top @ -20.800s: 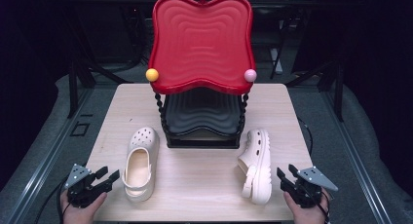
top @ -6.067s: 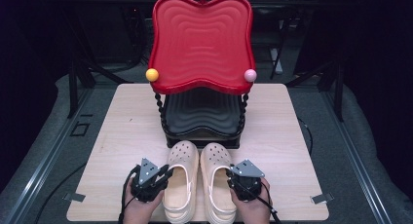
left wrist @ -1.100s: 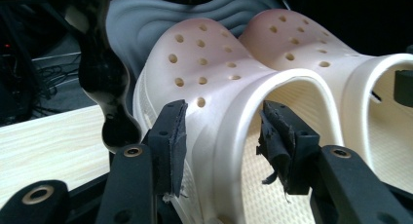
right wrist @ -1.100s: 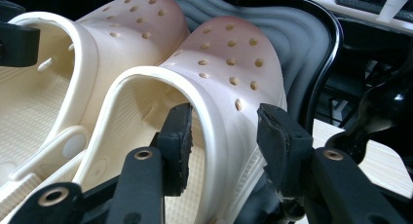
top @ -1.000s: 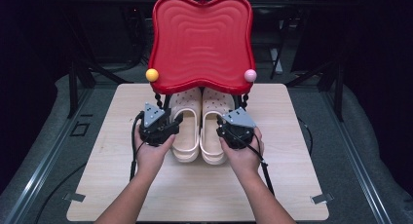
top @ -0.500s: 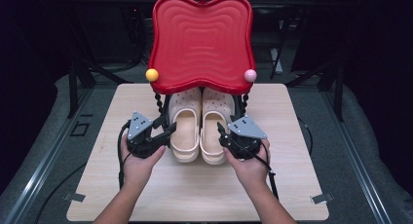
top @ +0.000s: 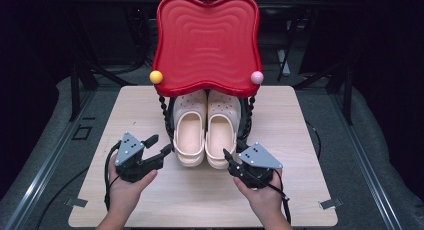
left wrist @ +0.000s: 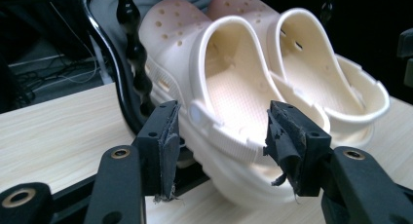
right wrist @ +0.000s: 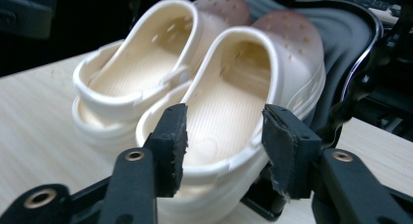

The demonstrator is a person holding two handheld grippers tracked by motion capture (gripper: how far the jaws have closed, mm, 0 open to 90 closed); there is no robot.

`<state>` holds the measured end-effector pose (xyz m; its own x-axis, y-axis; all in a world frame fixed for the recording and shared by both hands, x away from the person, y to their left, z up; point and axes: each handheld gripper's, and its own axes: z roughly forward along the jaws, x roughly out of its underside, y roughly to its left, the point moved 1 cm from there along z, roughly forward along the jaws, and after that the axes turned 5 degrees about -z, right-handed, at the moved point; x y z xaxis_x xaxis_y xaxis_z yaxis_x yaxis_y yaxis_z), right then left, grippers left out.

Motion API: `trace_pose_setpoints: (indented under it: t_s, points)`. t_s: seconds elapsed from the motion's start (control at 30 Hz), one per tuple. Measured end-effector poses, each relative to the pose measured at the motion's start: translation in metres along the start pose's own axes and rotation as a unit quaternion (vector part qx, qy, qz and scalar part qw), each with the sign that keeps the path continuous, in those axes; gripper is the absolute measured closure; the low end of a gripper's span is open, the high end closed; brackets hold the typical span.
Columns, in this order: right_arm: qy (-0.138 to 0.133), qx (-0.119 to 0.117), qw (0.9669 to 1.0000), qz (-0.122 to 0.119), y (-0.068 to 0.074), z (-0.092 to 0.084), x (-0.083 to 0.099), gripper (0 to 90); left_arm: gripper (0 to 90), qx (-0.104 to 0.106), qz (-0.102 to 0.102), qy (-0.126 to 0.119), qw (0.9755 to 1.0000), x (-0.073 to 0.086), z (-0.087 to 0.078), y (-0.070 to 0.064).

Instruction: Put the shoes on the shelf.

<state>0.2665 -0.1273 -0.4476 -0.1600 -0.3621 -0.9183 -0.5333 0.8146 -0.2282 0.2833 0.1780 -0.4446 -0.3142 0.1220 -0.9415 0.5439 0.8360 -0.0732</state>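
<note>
Two cream clogs sit side by side on the dark lower tray of a rack at the far middle of the desk (top: 150, 115), toes tucked under the red top tray (top: 207, 37) and heels jutting toward the near edge: the left clog (top: 189, 135) and the right clog (top: 221, 135) touch along their inner sides. Left claw (top: 157, 145) stands just near-left of the left clog's heel, and right claw (top: 227, 157) just near of the right clog's heel. Both claws have just been opening and now stand wide with nothing between the pads; in each gripper view the heel shows beyond the gap, not pinched.

These look like moulded foam shoes, so probably light, a bit springy, and matte enough not to slip. Their walls should flex under a squeeze rather than crack, so nothing fragile here. Best hold, I judge, is the heel rim or the side wall near the strap rivet, where the edge is thick and fits a claw. Black beaded posts (top: 162, 110) flank the pair closely, so a lift by the heel should come straight back toward the near edge
</note>
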Motion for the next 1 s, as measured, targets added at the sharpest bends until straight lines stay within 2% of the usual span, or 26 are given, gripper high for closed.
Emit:
trace_pose_setpoints:
  t_s: [0.13, 0.17, 0.3, 0.43, 0.63, 0.73, 0.87, 1.0]
  points:
    - [-0.005, -0.009, 0.9999, 0.004, 0.001, -0.006, 0.01, 49.7, 45.5, 0.005, -0.005, 0.006, 1.0, 0.009, -0.006, -0.001]
    - [-0.011, -0.011, 0.9999, 0.006, 0.002, -0.007, 0.013, 49.1, 45.6, 0.006, -0.006, 0.016, 0.9998, 0.012, -0.007, -0.002]
    - [-0.008, -0.013, 0.9999, 0.0, 0.007, -0.009, 0.02, 47.0, 44.4, 0.003, -0.009, 0.027, 0.9996, 0.019, -0.006, -0.007]
    - [-0.004, -0.024, 0.9997, -0.01, 0.011, -0.008, 0.028, 45.8, 42.5, 0.008, 0.002, 0.031, 0.9995, 0.025, -0.005, -0.011]
    - [0.007, -0.029, 0.9994, 0.018, 0.016, -0.008, 0.037, 44.5, 36.2, 0.022, 0.009, 0.036, 0.9991, 0.034, -0.001, -0.019]
    - [0.024, -0.03, 0.9991, 0.019, 0.018, -0.009, 0.042, 50.6, 36.2, 0.031, 0.007, 0.044, 0.9985, 0.037, 0.001, -0.022]
    - [0.034, -0.034, 0.9984, 0.03, 0.018, -0.009, 0.048, 58.7, 38.7, 0.035, 0.017, 0.047, 0.9981, 0.045, 0.004, -0.027]
    - [0.05, -0.037, 0.9976, 0.03, 0.02, -0.009, 0.052, 64.6, 48.0, 0.046, 0.02, 0.053, 0.9973, 0.053, 0.008, -0.031]
